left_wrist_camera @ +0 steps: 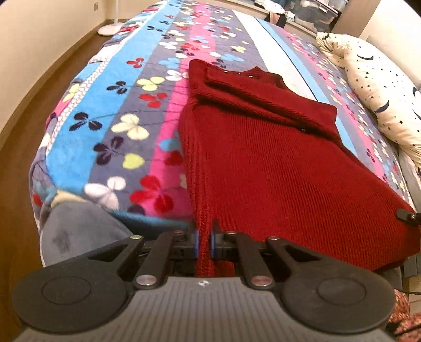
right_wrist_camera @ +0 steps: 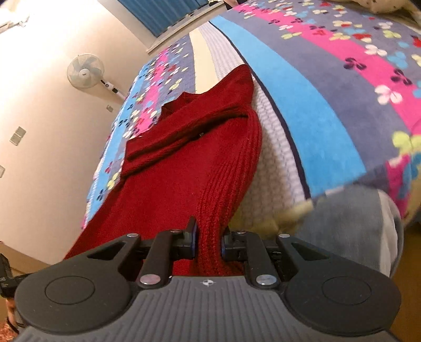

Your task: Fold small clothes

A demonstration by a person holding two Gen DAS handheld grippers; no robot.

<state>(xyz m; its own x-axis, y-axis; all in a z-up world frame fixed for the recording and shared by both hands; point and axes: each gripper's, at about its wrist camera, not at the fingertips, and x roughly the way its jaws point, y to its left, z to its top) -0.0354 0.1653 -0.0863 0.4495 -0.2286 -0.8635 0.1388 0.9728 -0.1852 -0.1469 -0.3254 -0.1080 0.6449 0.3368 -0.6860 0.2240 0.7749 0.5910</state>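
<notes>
left jaws: left gripper pinched tight on the ribbed hem edge of the red sweater, knit bunched betw the blue pads
right jaws: right gripper clamped on the other hem corner, thick fold of rib knit filling the gap betw its pads
other gripper seen: black tip of the right one shows at the sweater's right edge in left wrist view
nearby: grey fabric lump, blurred, just left of the left jaws; can't tell what it is. in right wrist view grey denim-like cloth sits right of the jaws
in the way: nothing lying on the sweater itself
sweater: dark red knit, hem end lifted at both corners, rest still lying on the bed; sleeves folded across the chest, collar at far end w/ small metal snaps
pillow: cream pillow w/ stars & moons, right of sweater, apart from it
surface: bed w/ fleece blanket, stripes of blue, grey, pink, w/ clover-like flowers; white knit-pattern stripe under sweater's right side
room: brown floor, cream walls, standing fan by the wall, blue curtain far back, wall sockets
</notes>
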